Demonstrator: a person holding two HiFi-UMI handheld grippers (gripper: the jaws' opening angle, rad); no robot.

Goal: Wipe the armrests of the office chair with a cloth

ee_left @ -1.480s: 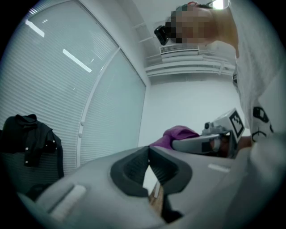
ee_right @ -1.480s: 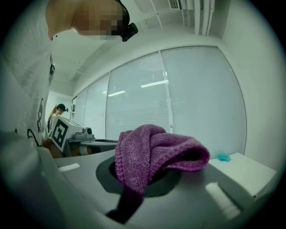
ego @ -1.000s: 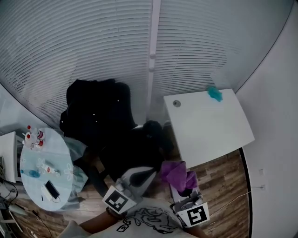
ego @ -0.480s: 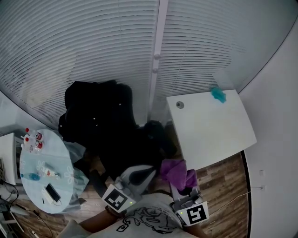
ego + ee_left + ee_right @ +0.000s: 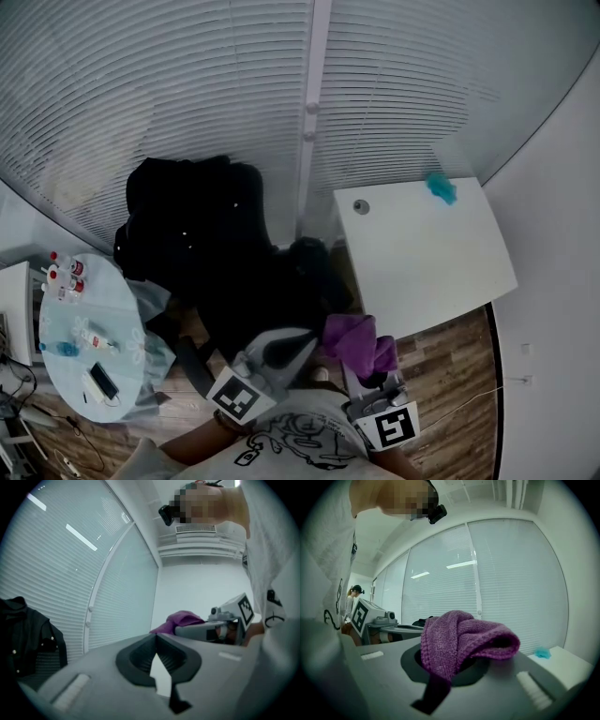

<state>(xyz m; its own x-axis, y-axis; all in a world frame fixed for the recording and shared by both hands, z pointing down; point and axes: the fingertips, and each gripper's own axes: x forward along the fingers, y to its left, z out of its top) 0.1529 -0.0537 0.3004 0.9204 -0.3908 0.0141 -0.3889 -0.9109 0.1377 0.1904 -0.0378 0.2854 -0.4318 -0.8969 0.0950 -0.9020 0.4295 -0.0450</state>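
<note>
A purple cloth (image 5: 358,343) bunches out of my right gripper (image 5: 375,367), whose jaws are shut on it; in the right gripper view the purple cloth (image 5: 459,639) covers the jaw tips. My left gripper (image 5: 286,349) is held close beside it, its jaws shut with nothing between them, and in the left gripper view its tips (image 5: 156,637) meet. Beyond both grippers stands the black office chair (image 5: 267,295) with a black jacket (image 5: 192,220) draped over its back. The chair's armrests are too dark to make out.
A white desk (image 5: 422,253) stands at the right with a small teal object (image 5: 439,188) at its far edge. A round glass table (image 5: 89,337) at the left holds small bottles and a phone. Window blinds (image 5: 187,84) close off the far side. The floor is wood.
Both grippers have stayed close to my body with only a slight shift. The view has drifted a little; the cloth stays held.
</note>
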